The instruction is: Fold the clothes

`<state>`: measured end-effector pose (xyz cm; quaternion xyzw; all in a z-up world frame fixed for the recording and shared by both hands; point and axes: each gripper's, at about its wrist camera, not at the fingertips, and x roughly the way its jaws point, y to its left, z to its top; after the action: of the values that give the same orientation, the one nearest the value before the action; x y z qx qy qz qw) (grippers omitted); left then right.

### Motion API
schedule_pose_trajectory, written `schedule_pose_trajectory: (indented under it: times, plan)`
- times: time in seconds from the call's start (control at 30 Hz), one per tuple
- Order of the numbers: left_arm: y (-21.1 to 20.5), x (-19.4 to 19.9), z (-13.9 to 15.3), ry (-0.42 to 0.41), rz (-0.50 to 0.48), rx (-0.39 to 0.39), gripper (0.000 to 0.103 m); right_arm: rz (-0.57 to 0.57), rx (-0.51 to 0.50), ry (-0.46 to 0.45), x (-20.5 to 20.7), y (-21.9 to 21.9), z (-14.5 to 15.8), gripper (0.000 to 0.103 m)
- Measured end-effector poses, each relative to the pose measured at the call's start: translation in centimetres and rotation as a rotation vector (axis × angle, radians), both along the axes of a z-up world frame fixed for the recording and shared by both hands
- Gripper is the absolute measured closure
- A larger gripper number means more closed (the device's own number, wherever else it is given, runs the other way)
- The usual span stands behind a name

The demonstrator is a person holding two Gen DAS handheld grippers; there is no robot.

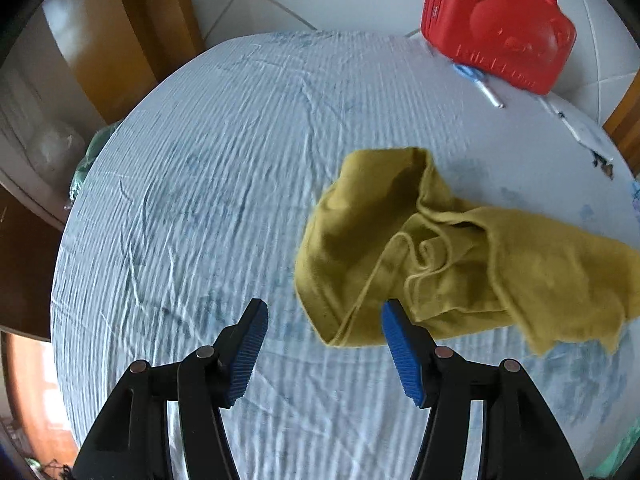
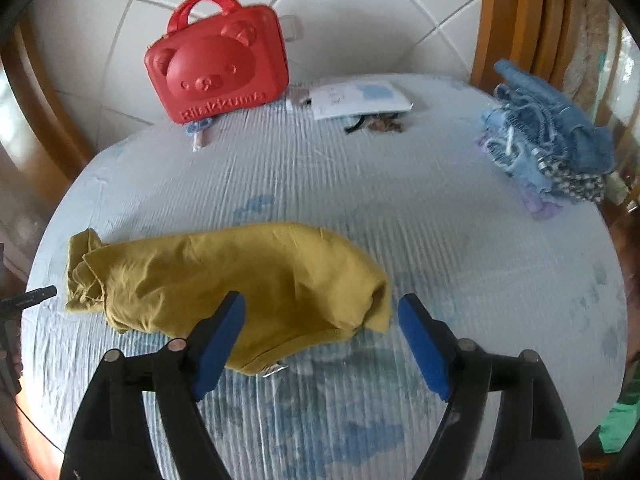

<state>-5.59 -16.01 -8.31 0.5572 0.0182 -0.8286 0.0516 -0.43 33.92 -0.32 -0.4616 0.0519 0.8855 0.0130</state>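
As it lies crumpled, yellow garment runs roughly left-right | left tongs spread | right tongs spread, empty

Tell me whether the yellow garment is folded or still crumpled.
Crumpled, not folded: the yellow garment lies bunched on the table, with uneven wrinkles and a twisted end, touched by neither open gripper.

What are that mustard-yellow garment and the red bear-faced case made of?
Crumpled mustard-yellow garment: soft matte knit, probably cotton jersey; it drapes limply and shows stitched hems. Red bear-faced case: hard moulded plastic, slightly glossy, with raised lettering and rigid handle.
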Motion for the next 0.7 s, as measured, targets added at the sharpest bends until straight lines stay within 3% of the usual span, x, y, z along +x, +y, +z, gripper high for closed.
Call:
schedule_pose_trajectory:
  times: [0.1,0.33,0.53,0.6,0.63,0.7]
  plan:
    - [0.1,-0.5,-0.9,0.0,-0.026,-0.017,0.043,0.063,-0.033,-0.043,0.1,-1.3,-1.0,0.01]
    - [0.6,-2.4,-3.5,-0.002,-0.074,-0.013,0.043,0.179,-0.04,-0.168,-0.6,-7.0,-6.8,0.009]
    - [1.3,-3.5,-4.8,0.014,-0.113,0.017,0.043,0.289,0.097,-0.195,-2.6,-11.5,-10.4,0.009]
    - [1.2,-3.6,-4.6,0.026,-0.111,0.017,0.061,0.29,0.095,-0.216,-3.7,-11.5,-10.8,0.062]
    - [1.2,-3.6,-4.3,0.03,-0.104,0.004,0.086,0.288,0.064,-0.218,-4.3,-11.1,-10.5,0.1]
    - [0.7,-3.6,-3.3,0.05,-0.085,0.002,0.09,0.268,0.011,-0.189,-5.3,-9.8,-8.9,0.1]
